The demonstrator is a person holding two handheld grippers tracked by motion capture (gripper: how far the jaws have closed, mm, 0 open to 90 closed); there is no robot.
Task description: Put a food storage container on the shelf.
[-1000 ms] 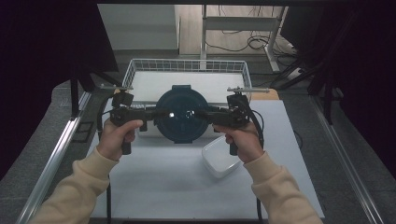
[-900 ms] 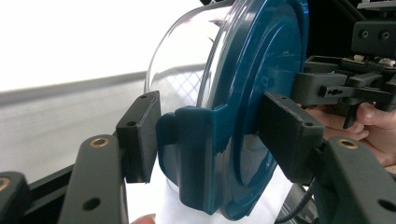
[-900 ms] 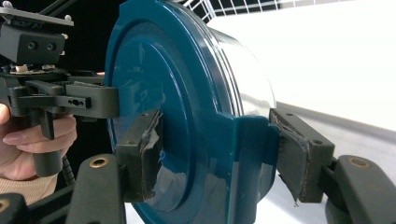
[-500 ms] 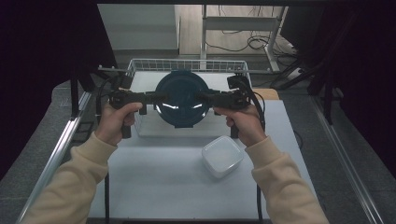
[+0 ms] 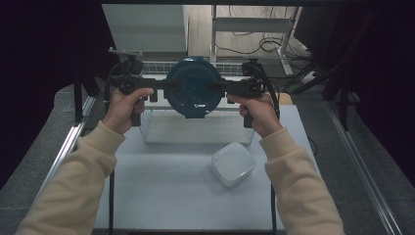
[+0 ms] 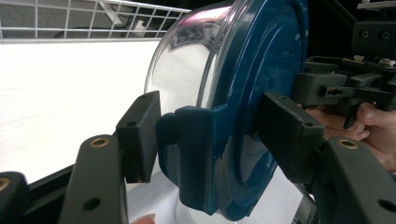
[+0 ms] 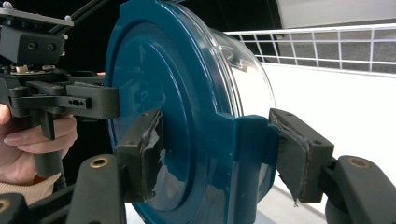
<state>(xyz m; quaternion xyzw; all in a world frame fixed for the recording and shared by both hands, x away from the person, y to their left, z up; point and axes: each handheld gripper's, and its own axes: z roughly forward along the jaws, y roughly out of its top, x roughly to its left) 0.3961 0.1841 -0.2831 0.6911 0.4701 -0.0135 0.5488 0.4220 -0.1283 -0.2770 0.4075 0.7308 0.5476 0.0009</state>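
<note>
Lidded container (image 5: pixel 194 88), base behind blue lid (image 6: pixel 261 93)

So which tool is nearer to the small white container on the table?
Right. The right tool is above and just behind the small white container; the left tool, gripping the blue-lidded bowl's other side, is farther away.

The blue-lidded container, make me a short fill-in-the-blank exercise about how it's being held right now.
The container has a lid coloured ____.
It is gripped from both sides by ____ grippers, the left gripper and the right gripper.
It is held above the wire ____.
On the table lies a small white ____.

Missing words: blue; two; basket; box
</note>
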